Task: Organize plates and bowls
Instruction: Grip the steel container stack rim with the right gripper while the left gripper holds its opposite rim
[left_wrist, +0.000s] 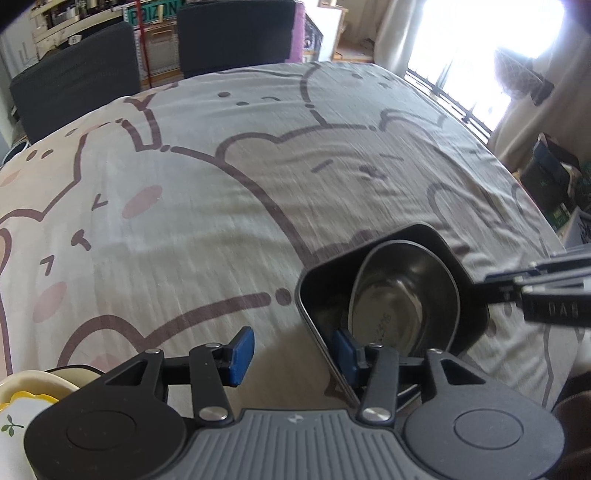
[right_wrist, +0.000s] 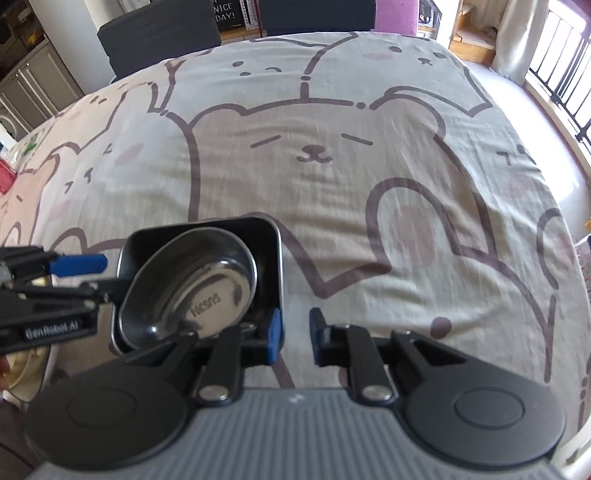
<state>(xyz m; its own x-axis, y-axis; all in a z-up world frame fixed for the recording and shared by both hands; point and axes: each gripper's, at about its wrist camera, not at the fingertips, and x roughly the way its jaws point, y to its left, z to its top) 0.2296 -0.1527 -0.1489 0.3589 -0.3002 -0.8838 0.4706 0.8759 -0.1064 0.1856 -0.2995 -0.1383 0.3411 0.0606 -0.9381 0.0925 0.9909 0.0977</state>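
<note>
- Left jaws (left_wrist: 293, 354): open, standing astride the left wall of the tray (left_wrist: 314, 295). One blue pad is inside the tray and the other is outside, over the cloth (left_wrist: 221, 221). Neither pad is seen pressing on the wall.
- Right jaws (right_wrist: 295, 338): open by a narrow gap with bare cloth showing through it. The blue pad is at the tray's near right corner, and nothing is gripped.
- Tray: black, deep and rectangular with a thin bright rim. It sits on the cloth-covered surface, near the front edge, between the two grippers.
- Bowl (left_wrist: 391, 295): oval steel, lying tilted inside the tray with its rim leaning on the tray's walls.
- Handling, as a judgement:
  - Both pieces look stiff, light and not fragile.
  - The polished steel is likely slippery, so the bowl may slide or rattle if the tray tips.
  - The thin upright walls suit a pinch with one pad inside and one outside. Opposite walls for the two grippers would keep the tray level.
  - The soft cloth may drag or bunch under a pushed tray, so lifting looks safer.
- Count: one tray and one bowl.
- Near left corner: cream dishes (left_wrist: 33, 384), one with a leaf print. They are cut off by the frame, so I cannot tell how many there are.
- Far side: two dark chairs (left_wrist: 74, 74).
</note>
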